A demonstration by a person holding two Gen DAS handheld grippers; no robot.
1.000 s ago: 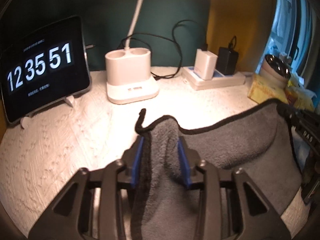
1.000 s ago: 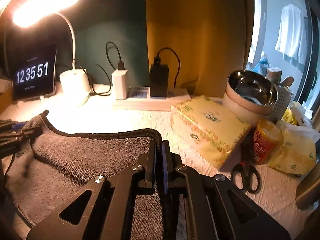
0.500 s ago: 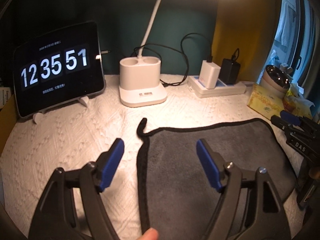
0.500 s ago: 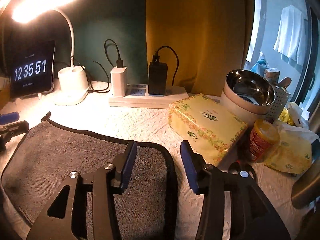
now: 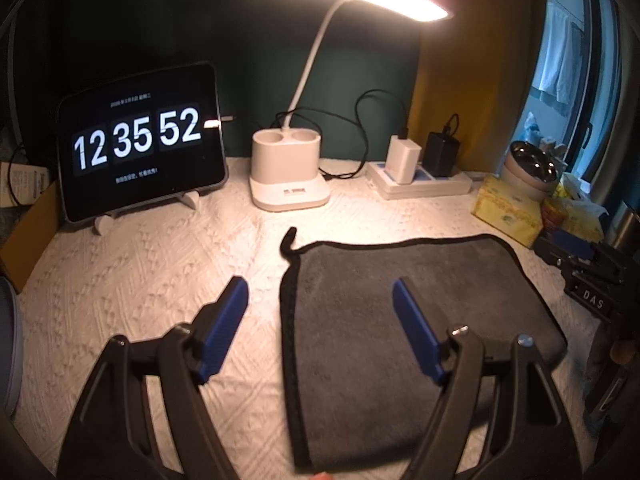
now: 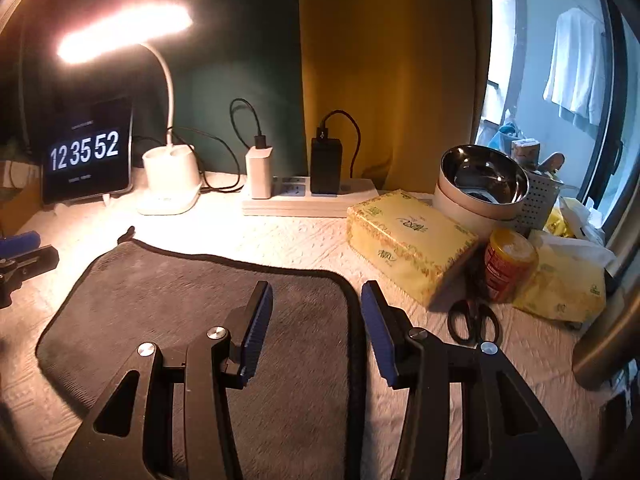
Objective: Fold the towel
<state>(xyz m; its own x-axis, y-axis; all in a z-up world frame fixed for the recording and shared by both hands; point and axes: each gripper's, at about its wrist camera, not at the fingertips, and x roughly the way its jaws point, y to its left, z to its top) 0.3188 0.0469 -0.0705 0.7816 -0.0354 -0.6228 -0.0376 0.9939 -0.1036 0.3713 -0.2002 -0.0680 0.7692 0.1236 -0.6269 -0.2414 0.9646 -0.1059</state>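
A dark grey towel (image 5: 400, 300) with black trim lies flat on the white textured table cover; it also shows in the right wrist view (image 6: 200, 300). A small loop sticks out at its far left corner (image 5: 289, 236). My left gripper (image 5: 320, 288) is open and empty, raised over the towel's left edge. My right gripper (image 6: 316, 292) is open and empty over the towel's right edge. The right gripper shows at the right of the left wrist view (image 5: 580, 256), and the left gripper's tip shows at the left of the right wrist view (image 6: 20, 248).
At the back stand a tablet clock (image 5: 140, 152), a lit desk lamp base (image 5: 286, 172) and a power strip with chargers (image 6: 308, 196). To the right are a yellow tissue pack (image 6: 408, 240), scissors (image 6: 472, 320), a red jar (image 6: 508, 260) and a steel bowl (image 6: 480, 176).
Both grippers let go of the towel's far edge, opened and pulled back and up. The towel dropped and now lies flat. The clock went from 51 to 52.
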